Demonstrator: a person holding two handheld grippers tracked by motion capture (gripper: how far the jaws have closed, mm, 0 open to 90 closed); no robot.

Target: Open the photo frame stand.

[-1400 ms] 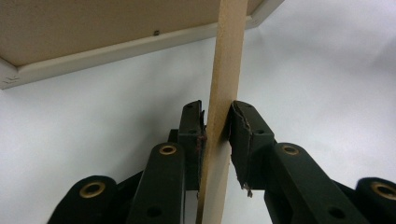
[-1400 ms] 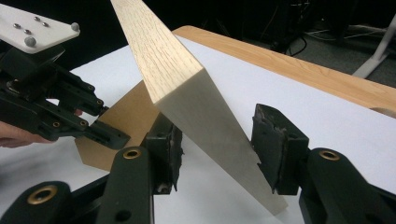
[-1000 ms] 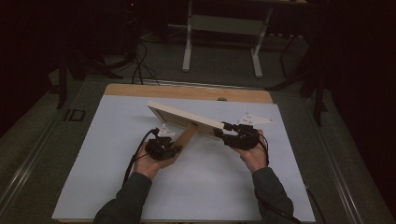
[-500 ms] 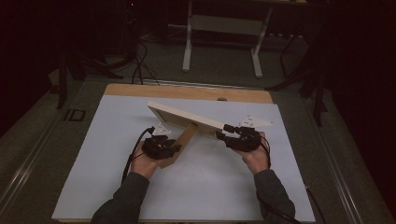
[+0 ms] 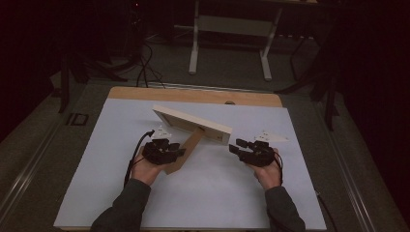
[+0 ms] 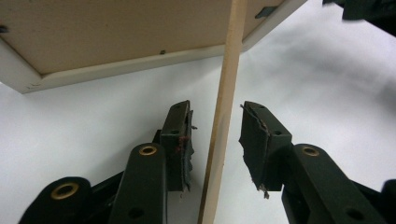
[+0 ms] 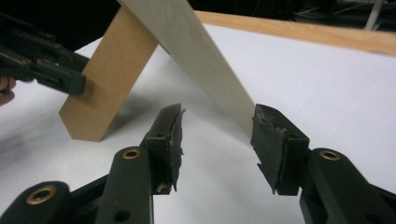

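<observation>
Frame (image 5: pixel 192 124) front hidden, leaning on strut (image 5: pixel 185 151)

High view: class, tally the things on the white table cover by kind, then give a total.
Picture frame with its wooden back stand: 1
Hand-held grippers: 2, left gripper and right gripper
Total: 3

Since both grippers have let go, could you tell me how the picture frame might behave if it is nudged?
The picture frame leans on one narrow back strut, so a sideways push would probably tip it. It looks stiff and fairly light. The strut may fold, since it looks thin.
</observation>
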